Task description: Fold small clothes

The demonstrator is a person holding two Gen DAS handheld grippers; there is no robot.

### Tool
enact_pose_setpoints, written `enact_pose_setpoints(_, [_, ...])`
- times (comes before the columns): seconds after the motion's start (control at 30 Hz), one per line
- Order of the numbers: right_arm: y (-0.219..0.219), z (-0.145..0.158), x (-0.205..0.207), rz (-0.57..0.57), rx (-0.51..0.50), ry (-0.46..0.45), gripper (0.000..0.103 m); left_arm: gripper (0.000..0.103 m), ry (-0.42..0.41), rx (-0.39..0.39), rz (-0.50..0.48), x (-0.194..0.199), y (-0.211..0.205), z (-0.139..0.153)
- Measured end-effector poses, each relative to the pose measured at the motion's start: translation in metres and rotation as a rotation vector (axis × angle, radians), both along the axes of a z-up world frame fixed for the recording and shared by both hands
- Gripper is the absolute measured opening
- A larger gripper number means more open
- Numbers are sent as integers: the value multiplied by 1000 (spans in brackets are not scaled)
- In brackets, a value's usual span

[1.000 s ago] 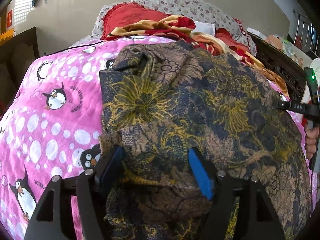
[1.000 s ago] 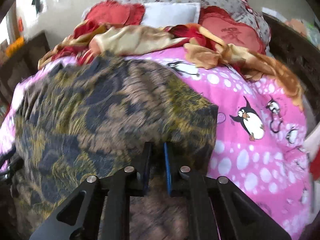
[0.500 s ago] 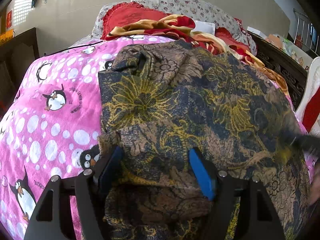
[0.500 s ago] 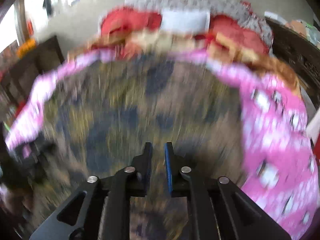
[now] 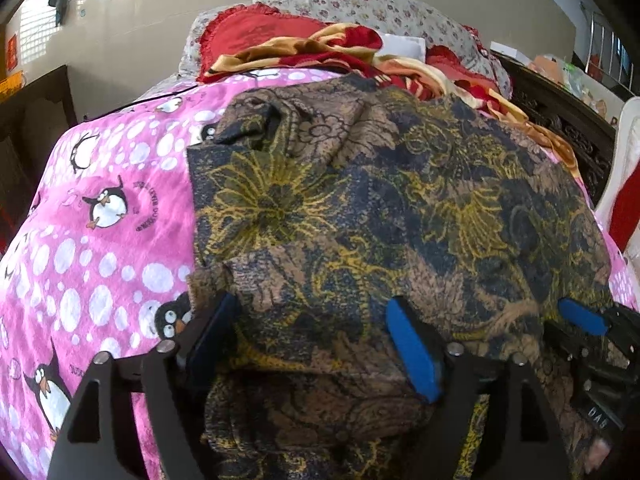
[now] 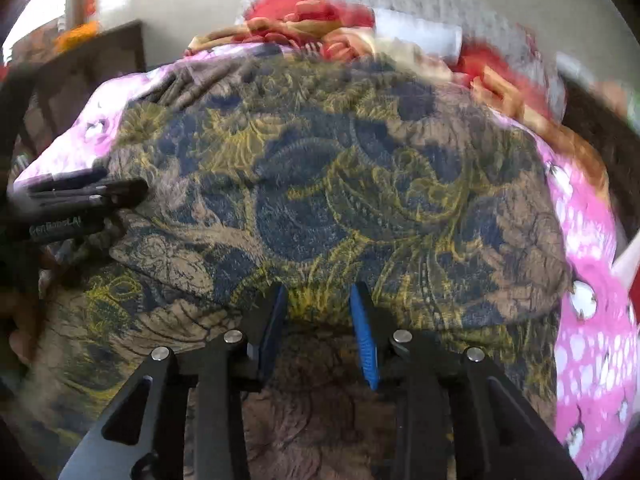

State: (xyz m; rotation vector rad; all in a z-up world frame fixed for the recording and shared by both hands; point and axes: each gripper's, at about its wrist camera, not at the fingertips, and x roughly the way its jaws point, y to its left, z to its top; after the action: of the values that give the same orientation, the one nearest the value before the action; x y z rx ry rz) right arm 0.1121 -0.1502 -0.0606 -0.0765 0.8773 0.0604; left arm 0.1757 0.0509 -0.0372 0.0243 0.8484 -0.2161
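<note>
Left wrist view: the patterned garment [image 5: 400, 208], dark blue and brown with yellow flowers, lies spread over the pink penguin blanket [image 5: 100, 232] and fills the centre and right of the frame. Its left edge runs nearly straight from the lower centre up to a bunched, folded part at upper centre; its long axis runs from the bottom of the frame toward the pillows [image 5: 360, 8] at the top. Bare pink blanket lies open all along the left. The left gripper [image 5: 316, 340] stands at the near edge with its jaws wide apart, having just been opening; cloth lies between the pads but they do not press it. The right gripper [image 5: 584, 320] enters at the lower right, over the garment's right part.

Right wrist view, somewhat blurred: the garment [image 6: 340, 184] covers most of the frame, with a strip of blanket [image 6: 584, 280] free on the right. The right gripper [image 6: 318, 320] has jaws parted, just opening, with cloth lying between them unpinched. The left gripper [image 6: 96, 200] shows at the left edge.
</note>
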Motion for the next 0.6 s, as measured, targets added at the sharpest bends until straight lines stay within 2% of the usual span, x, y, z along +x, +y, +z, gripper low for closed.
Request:
enact_pose_setpoints(0.13, [-6, 0, -2, -8, 51, -2, 29, 96, 4, 64, -31, -1, -12, -1])
enact_pose_setpoints(0.33, [-7, 2, -8, -10, 52, -10, 29, 102, 1, 130, -16, -2, -19, -4])
enact_pose_setpoints(0.53, [0, 4, -8, -12, -6, -12, 30, 102, 8, 129, -12, 0, -18, -4])
enact_pose_setpoints(0.6, [-3, 3, -8, -11, 11, -12, 30, 102, 6, 130, -13, 1, -17, -4])
